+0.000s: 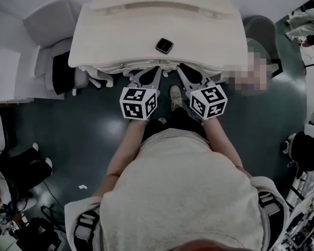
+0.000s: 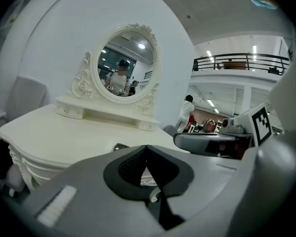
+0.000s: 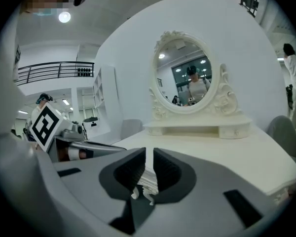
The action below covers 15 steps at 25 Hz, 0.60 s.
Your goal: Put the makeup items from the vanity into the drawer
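Left to right. A pale grey padded chair [image 1: 51, 19] stands at the left corner of the cream-white vanity table [image 1: 115, 33].

My left gripper [image 2: 147, 148] has its jaws fully together with nothing between the pads, and its tip is at the vanity's front edge. The left marker cube [image 1: 138, 102] carries black-and-white square codes, the only print I can make out.

The small dark square compact [image 1: 164, 45] lies flat on the tabletop, just beyond the two gripper tips and between them, touched by neither. Any lid marking is too small to read. In the left gripper view only a sliver of it shows above the jaw.

My right gripper [image 3: 149, 152] is closed to a hairline slit and holds nothing; the vanity's carved edge shows through the slit. The right marker cube [image 1: 208, 101] has the same kind of codes.

The overhang and both grippers hide the vanity front, so I can't make out the drawer. The reflection in the oval mirror in its carved cream frame [image 3: 185, 73] is too small for detail.
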Motion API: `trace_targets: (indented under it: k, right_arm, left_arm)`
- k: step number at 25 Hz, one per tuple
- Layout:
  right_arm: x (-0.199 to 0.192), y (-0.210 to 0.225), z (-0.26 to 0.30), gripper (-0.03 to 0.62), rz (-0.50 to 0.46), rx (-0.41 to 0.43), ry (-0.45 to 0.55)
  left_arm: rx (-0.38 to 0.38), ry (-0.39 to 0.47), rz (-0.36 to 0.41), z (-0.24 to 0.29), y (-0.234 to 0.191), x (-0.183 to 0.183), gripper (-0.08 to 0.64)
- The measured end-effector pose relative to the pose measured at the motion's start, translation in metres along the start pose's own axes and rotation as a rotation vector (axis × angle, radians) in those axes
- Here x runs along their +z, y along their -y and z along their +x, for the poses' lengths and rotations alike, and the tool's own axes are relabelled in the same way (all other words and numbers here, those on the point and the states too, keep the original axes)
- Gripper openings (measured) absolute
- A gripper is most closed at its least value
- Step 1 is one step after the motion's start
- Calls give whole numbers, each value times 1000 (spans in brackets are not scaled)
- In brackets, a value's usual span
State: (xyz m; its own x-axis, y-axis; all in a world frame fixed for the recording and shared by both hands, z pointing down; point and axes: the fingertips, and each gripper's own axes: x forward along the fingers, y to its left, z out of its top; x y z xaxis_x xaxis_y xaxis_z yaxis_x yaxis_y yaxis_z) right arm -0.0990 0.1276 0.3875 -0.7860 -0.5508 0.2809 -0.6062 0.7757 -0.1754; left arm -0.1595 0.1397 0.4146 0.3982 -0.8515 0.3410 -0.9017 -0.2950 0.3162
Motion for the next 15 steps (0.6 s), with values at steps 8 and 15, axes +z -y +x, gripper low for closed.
trace_targets:
  k: [8, 15]
  right_arm:
    - [5, 48, 63, 196, -34, 77, -79]
    - [-23, 70, 117, 292, -91, 186, -249]
  left_arm:
    - [107, -6, -25, 48, -40, 14, 9]
    - [201, -29, -97, 69, -74, 12, 9]
